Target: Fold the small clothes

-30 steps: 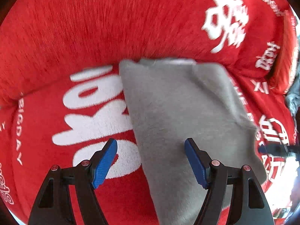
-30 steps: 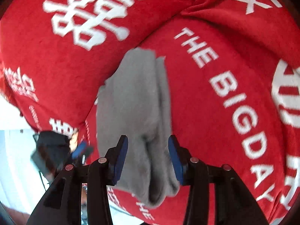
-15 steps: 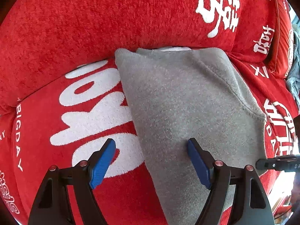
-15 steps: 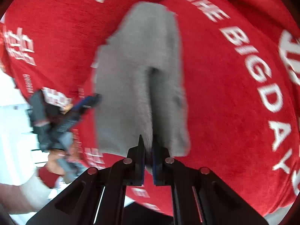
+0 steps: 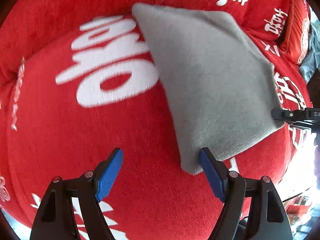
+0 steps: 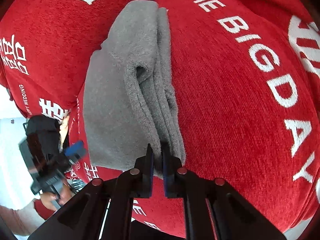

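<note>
Cloth [image 6: 128, 84], a small grey garment already doubled into layers, lies on the red cushion [image 6: 240, 100] printed with white lettering. The right claw [image 6: 157, 160] pinches its near edge, pads tight on the stacked layers. The left claw [image 5: 160, 172] hangs wide and empty, one blue pad beside the cloth's lower corner. Judged, a further fold is starting; next the left must close on that corner.

My left gripper [image 5: 161, 173] has black angular plastic arms, textured blue fingertip pads [image 5: 109, 177] and red-capped pivot screws. My right gripper [image 6: 157, 168] matches it. A pale pink sleeve [image 6: 12, 220] covers my forearm.
</note>
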`<control>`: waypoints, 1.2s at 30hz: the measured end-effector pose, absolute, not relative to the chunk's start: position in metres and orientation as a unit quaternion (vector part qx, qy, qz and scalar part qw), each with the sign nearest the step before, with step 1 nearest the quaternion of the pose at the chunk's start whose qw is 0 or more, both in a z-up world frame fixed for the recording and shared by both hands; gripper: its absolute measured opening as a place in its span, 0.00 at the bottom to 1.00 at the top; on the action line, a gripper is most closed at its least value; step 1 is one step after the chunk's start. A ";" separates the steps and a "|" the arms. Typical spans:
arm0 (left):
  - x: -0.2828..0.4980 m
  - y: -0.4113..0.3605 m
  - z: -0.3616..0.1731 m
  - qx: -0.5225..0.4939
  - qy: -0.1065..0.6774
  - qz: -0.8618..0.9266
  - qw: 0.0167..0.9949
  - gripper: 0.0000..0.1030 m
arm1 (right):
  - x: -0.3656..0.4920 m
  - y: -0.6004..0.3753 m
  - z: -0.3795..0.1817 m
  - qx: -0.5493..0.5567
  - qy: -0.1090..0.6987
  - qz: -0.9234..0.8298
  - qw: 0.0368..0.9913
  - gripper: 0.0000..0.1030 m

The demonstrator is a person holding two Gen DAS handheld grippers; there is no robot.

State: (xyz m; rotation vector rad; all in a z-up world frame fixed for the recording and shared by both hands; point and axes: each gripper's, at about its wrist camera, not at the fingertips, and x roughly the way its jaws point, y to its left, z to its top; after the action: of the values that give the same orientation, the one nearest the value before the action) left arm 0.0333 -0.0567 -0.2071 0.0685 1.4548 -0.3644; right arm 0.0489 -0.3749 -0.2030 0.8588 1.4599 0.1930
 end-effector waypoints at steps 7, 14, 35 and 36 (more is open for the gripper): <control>0.035 -0.053 -0.204 0.014 0.675 -0.159 0.720 0.77 | 0.044 -0.373 -0.196 0.356 0.654 0.079 0.663 0.09; 0.037 -0.054 -0.196 0.011 0.684 -0.145 0.715 0.77 | 0.038 -0.376 -0.180 0.355 0.654 0.053 0.666 0.42; 0.050 -0.074 -0.193 0.033 0.684 -0.137 0.715 0.99 | 0.041 -0.391 -0.176 0.364 0.653 0.032 0.663 0.57; 0.052 -0.074 -0.193 0.029 0.685 -0.138 0.715 0.99 | 0.042 -0.392 -0.175 0.363 0.653 0.030 0.664 0.58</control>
State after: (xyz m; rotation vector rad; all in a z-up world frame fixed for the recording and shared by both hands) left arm 0.0515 -0.0742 -0.1927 0.0635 1.5175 -0.3050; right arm 0.0417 -0.3923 -0.1752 0.8207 1.4742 0.0688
